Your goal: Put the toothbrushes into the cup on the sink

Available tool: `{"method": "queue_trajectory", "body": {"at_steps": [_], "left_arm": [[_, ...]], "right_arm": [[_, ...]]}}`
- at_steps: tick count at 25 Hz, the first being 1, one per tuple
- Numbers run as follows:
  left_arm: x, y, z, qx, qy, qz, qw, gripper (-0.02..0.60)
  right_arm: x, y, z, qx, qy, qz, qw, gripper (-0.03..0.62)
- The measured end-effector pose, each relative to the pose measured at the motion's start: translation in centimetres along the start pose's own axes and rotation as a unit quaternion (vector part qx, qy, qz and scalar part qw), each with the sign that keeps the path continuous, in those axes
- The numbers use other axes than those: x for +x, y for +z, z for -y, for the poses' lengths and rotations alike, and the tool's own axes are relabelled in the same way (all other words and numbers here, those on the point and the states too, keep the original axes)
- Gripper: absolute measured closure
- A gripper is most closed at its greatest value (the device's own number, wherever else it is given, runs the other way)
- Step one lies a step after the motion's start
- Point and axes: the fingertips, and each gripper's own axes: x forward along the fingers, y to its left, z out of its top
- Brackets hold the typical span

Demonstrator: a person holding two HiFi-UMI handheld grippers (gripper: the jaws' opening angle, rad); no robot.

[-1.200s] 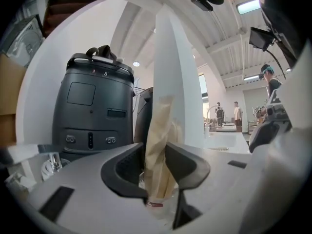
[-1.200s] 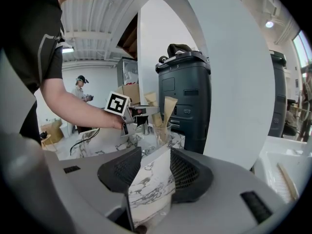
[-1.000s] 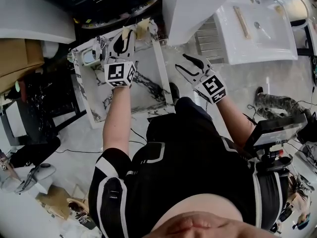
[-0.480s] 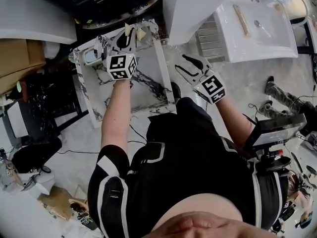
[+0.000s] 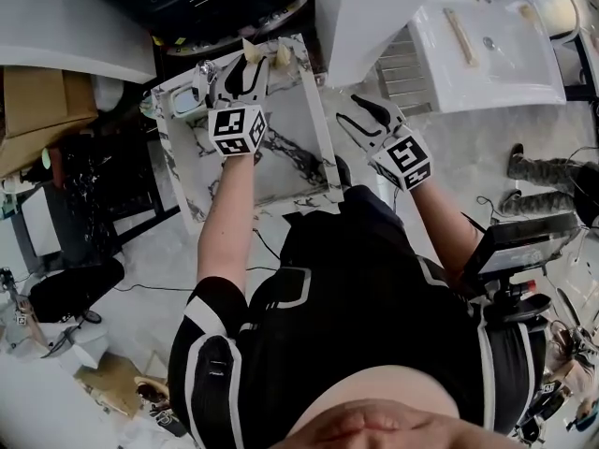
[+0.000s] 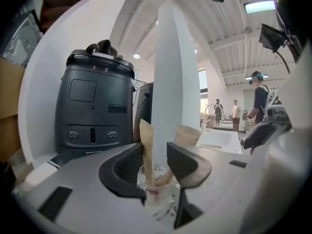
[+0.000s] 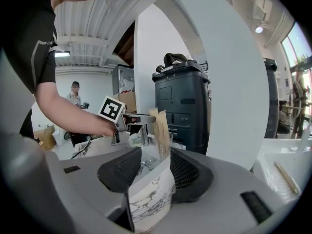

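Observation:
A clear cup stands at the far corner of the marble sink. Two paper-wrapped toothbrushes lean in it, and they also show from above as toothbrushes. My left gripper sits just in front of the cup. Its jaws have just been opening; one wrap shows in the gap, and neither pad presses on it. My right gripper hangs open and empty beside the sink's right rim, with the sink's marble corner showing in its gap. From there I see the left gripper at the cup.
A white pillar rises right behind the sink. Beyond it stands a black machine. A white washbasin sits at the upper right. A chrome tap stands beside the cup. Cables and clutter lie on the floor at the left.
The left gripper has edged toward the sink's far corner and its jaws stand wider apart. Both wrapped toothbrushes stay upright in the cup. The right gripper has hardly moved.

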Motion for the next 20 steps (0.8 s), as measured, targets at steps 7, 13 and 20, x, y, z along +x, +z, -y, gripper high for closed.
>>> {"method": "queue_trajectory", "body": {"at_steps": [7, 13, 20], "left_arm": [[-5.0, 3.9, 2.1, -0.063, -0.048, 0.054, 0.9954, 0.436], [-10.9, 7.5, 2.2, -0.075, -0.054, 0.096, 0.9911, 0.518], [-18.7, 8.8, 1.2, -0.088, -0.027, 0.099, 0.9908, 0.577]], "right_arm": [[-0.6, 3.7, -1.3, 0.028, -0.022, 0.045, 0.998, 0.398], [-0.9, 7.6, -3.5, 0.017, -0.035, 0.073, 0.997, 0.398], [-1.5, 13.0, -7.0, 0.010, -0.059, 0.138, 0.989, 0.488]]}}
